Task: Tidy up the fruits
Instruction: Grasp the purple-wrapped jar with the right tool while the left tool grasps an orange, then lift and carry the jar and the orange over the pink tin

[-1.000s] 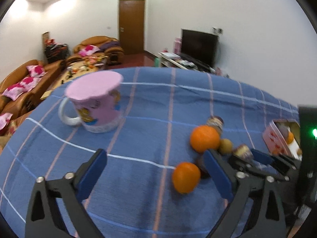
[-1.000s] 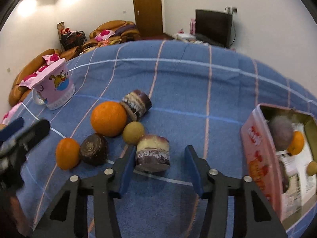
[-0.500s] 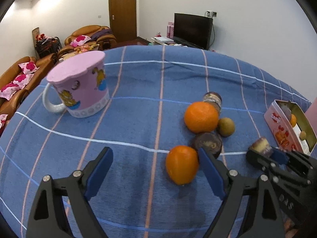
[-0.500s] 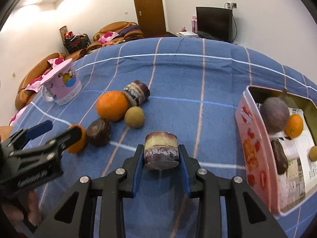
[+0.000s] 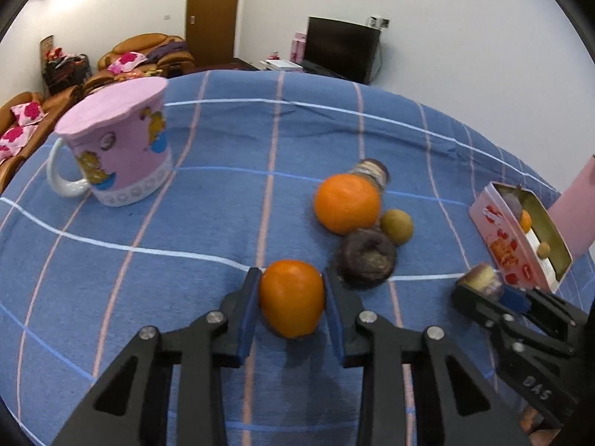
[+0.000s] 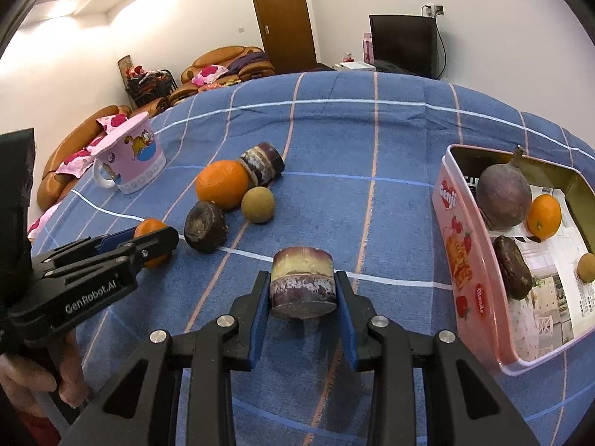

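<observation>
The left gripper is clamping a small orange low in the centre of its own view; its jaws have just been closing, and both blue pads are now pressing on the fruit's sides. The orange is round, so it is showing no long axis.

The right gripper is holding a short sugarcane piece between its pads, low and central in the right wrist view. The stub is standing with its long axis upright, one cut yellowish end facing up.

On the blue checked cloth, a larger orange, a dark round fruit, a small tan fruit and a second cane piece, lying on its side, are clustering left of centre. A pink tin is sitting at the right edge, and a pink mug in the left wrist view's upper left.
</observation>
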### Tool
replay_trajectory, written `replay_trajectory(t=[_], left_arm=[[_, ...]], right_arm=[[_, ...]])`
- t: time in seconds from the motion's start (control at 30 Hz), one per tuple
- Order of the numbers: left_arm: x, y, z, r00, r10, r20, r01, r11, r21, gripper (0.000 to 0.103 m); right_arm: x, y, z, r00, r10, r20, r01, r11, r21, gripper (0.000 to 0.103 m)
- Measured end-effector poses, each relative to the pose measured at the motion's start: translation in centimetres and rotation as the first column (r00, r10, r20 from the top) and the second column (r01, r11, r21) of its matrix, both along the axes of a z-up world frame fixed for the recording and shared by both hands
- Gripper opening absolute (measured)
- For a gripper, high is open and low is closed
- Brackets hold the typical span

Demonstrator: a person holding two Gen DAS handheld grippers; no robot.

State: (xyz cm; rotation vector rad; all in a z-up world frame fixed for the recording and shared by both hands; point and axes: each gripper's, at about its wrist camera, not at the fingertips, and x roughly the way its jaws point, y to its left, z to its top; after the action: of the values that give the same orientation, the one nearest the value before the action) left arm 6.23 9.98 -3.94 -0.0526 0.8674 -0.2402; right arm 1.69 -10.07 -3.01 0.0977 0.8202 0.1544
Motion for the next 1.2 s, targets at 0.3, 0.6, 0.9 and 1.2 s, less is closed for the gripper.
replay_trajectory(t=[0.3, 0.6, 0.9, 1.2], left_arm=[[-2.2, 1.2, 3.1, 0.956, 0.132, 0.263, -0.126, 0.991, -0.039, 0.034], [-4.0, -1.6, 3.9, 0.912, 0.142, 0.384, -0.178, 0.982, 0.058, 0.034], [-4.9, -4.0, 4.1, 0.904, 0.126, 0.407, -0.181, 0.978, 0.099, 0.034], [-5.9, -6.9, 4.1, 0.907, 0.107, 0.408, -0.16, 0.982, 0.097, 0.034]], right_arm=[[-2.5, 0.5, 2.9, 0.973, 0.036, 0.228, -0.031, 0.999, -0.023, 0.035], [-3.5, 0.6, 4.0, 0.937, 0.007, 0.348, 0.046, 0.989, -0.143, 0.035], [-4.3, -0.1, 3.8, 0.938, 0.025, 0.344, 0.031, 0.987, -0.155, 0.035], [-5.8, -2.7, 3.9, 0.936, 0.006, 0.353, 0.055, 0.985, -0.162, 0.035]])
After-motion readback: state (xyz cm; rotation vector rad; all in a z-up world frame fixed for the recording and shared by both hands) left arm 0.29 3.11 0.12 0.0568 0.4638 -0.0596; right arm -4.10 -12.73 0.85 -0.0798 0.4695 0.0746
